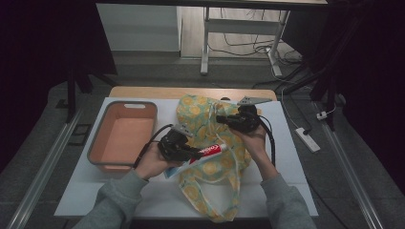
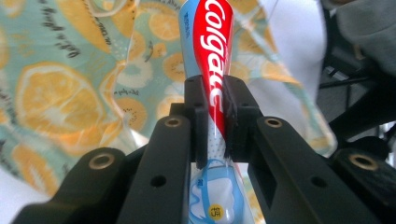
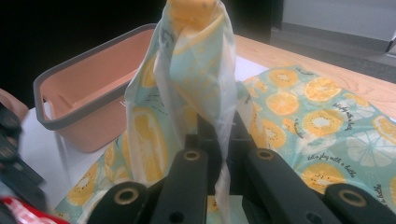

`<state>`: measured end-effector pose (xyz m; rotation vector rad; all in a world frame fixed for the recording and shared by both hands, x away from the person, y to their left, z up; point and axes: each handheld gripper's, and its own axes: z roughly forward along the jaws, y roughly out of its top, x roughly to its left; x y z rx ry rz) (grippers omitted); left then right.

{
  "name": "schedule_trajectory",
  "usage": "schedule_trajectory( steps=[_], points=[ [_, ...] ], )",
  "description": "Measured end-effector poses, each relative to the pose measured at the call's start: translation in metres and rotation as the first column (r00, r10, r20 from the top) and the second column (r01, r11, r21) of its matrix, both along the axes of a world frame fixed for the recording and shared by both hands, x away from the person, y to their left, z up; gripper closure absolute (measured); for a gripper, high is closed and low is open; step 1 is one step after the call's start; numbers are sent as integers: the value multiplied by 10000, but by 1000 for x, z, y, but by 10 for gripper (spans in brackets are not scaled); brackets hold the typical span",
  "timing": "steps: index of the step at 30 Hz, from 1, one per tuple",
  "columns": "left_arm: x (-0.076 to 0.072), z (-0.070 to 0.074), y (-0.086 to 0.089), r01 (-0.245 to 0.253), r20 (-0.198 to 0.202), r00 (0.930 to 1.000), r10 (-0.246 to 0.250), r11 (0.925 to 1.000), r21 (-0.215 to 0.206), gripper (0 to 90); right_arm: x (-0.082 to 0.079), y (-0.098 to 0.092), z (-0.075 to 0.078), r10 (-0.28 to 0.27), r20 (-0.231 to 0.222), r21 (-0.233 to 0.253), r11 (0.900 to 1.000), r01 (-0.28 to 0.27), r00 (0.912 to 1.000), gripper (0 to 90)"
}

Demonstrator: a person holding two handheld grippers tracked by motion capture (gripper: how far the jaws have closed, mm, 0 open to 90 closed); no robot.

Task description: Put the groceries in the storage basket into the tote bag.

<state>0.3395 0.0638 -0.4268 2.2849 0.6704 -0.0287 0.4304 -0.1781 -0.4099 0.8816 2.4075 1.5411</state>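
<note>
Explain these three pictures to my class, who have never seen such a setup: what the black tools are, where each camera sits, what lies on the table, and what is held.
A person at a table holds a hand tool with two black jaws in each hand. The high view looks down from above; the other two cameras ride on the tools and look along their jaws. On the white table lie a fruit-patterned cloth bag and an empty pink tub. The left gripper is clamped on a toothpaste tube, held over the bag. The right gripper pinches a fold of the bag's cloth and lifts it.
</note>
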Motion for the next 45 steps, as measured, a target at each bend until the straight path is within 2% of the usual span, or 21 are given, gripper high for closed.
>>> schedule_trajectory(
  steps=[5,8,10,14,19,21,23,26,29,33,38,39,40,41,43,45],
  points=[
    [8,-12,-18,-14,-187,9998,22,9991,423,812,0,-3,2,-110,97,149,9998,108,9999,884],
    [7,-14,-27,-132,-62,9999,136,9977,664,812,-2,-6,6,-22,15,587,9983,21,10000,884],
    [8,-14,-32,-283,36,9996,281,9967,756,813,-2,-6,7,-7,8,673,9977,6,10000,884],
    [15,-14,-43,-441,-48,9990,444,9976,536,812,-6,-5,10,87,34,935,9956,-89,10000,885],
    [25,-18,-62,-667,314,9973,656,9972,345,812,-9,-5,12,145,11,1067,9942,-145,9999,885],
    [30,-22,-67,-571,441,9975,558,9979,295,812,-9,-6,13,169,-49,1168,9930,-162,9998,885],
    [34,-26,-71,-622,481,9969,620,9981,23,812,-9,-6,13,129,-55,1209,9926,-121,9999,885],
    [39,-34,-76,-808,662,9945,813,9967,-107,811,-8,-7,13,94,-49,1213,9926,-88,9999,885],
    [44,-42,-81,-919,691,9933,926,9957,-130,811,-7,-7,11,53,-116,1186,9929,-39,9999,885],
    [47,-53,-92,-1203,1133,9864,1188,9927,65,811,-6,-7,10,21,-166,1127,9936,-2,9999,885],
    [53,-66,-99,-1625,817,9832,1634,9865,-175,808,-3,-10,7,-117,-243,1088,9940,143,9996,884],
    [53,-66,-98,-1650,747,9830,1677,9855,-404,808,-2,-11,7,-140,-285,1058,9942,169,9995,885],
    [53,-65,-96,-1620,646,9840,1662,9846,-655,759,-2,-11,6,-158,-300,1030,9945,188,9994,885],
    [51,-62,-94,-1629,497,9846,1674,9831,-839,659,-1,-12,5,-168,-319,1022,9946,200,9994,885],
    [47,-55,-88,-1064,477,9928,1100,9917,-722,591,0,-13,3,-223,-385,1003,9946,261,9990,885],
    [40,-50,-81,-855,599,9942,892,9945,-612,535,1,-14,2,-243,-400,1001,9946,282,9989,885]
  ],
)
